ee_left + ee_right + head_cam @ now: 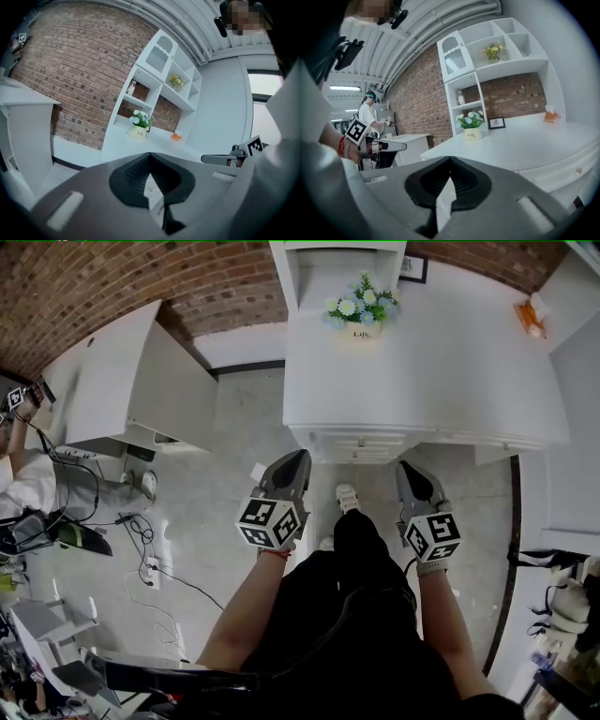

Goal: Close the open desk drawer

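Note:
A white desk (441, 362) stands against the brick wall ahead of me. Its drawer fronts (361, 443) show under the near edge and stick out a little past the top. In the right gripper view a drawer front with a small knob (579, 171) sits at the lower right. My left gripper (298, 458) hangs over the floor just short of the drawers, jaws shut and empty. My right gripper (409, 469) is level with it to the right, also shut on nothing. Each gripper view looks over its closed tips, left (150, 155) and right (450, 160), toward the desk.
A flower pot (361, 311), a small picture frame (412, 268) and an orange object (530, 317) sit on the desk, with white shelves (487, 61) above. A second white desk (122, 381) stands left. Cables (141, 540) cross the floor, and another person (369, 112) works far left.

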`<action>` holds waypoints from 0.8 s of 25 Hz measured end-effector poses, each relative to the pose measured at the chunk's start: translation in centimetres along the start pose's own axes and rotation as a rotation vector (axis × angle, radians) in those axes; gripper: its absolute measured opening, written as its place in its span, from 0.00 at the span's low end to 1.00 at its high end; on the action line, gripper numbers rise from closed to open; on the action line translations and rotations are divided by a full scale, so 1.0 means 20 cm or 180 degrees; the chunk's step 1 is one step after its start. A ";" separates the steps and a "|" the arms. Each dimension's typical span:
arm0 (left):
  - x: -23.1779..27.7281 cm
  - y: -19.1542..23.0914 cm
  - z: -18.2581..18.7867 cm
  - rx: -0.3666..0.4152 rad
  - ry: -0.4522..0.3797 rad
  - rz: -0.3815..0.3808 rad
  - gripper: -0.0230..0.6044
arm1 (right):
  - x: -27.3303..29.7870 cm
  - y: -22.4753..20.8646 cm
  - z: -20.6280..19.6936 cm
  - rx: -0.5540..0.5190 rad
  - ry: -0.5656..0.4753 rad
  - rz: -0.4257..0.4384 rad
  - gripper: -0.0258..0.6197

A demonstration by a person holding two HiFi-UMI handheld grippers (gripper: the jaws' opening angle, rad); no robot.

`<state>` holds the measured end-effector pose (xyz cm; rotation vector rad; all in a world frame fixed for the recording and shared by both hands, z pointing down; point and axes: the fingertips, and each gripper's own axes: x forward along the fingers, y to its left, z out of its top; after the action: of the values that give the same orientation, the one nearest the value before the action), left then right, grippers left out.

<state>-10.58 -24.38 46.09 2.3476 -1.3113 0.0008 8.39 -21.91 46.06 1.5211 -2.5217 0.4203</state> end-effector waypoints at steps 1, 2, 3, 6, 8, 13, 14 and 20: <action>-0.02 -0.01 0.01 0.0027 -0.0023 -0.0007 0.04 | -0.02 0.02 0.01 -0.0046 -0.0022 -0.0011 0.04; -0.04 -0.02 0.02 0.0052 -0.0042 -0.0014 0.04 | -0.04 0.03 0.02 -0.0076 -0.0047 -0.0020 0.04; -0.07 -0.03 0.03 0.0073 -0.0059 -0.0019 0.04 | -0.06 0.05 0.03 -0.0091 -0.0075 -0.0029 0.04; -0.12 -0.06 0.04 0.0105 -0.0098 -0.0043 0.04 | -0.13 0.07 0.06 -0.0102 -0.0159 -0.0067 0.04; -0.16 -0.08 0.04 0.0117 -0.0107 -0.0068 0.04 | -0.17 0.09 0.07 -0.0087 -0.0205 -0.0102 0.04; -0.23 -0.12 0.02 0.0139 -0.0112 -0.0109 0.04 | -0.26 0.11 0.07 -0.0109 -0.0252 -0.0210 0.04; -0.24 -0.12 0.02 0.0146 -0.0110 -0.0112 0.04 | -0.28 0.11 0.06 -0.0126 -0.0258 -0.0235 0.04; -0.28 -0.14 0.03 0.0186 -0.0128 -0.0099 0.04 | -0.35 0.13 0.06 -0.0144 -0.0303 -0.0273 0.04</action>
<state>-11.53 -18.73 43.28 2.4286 -1.3101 -0.0180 9.45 -15.30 42.44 1.6626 -2.5059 0.2834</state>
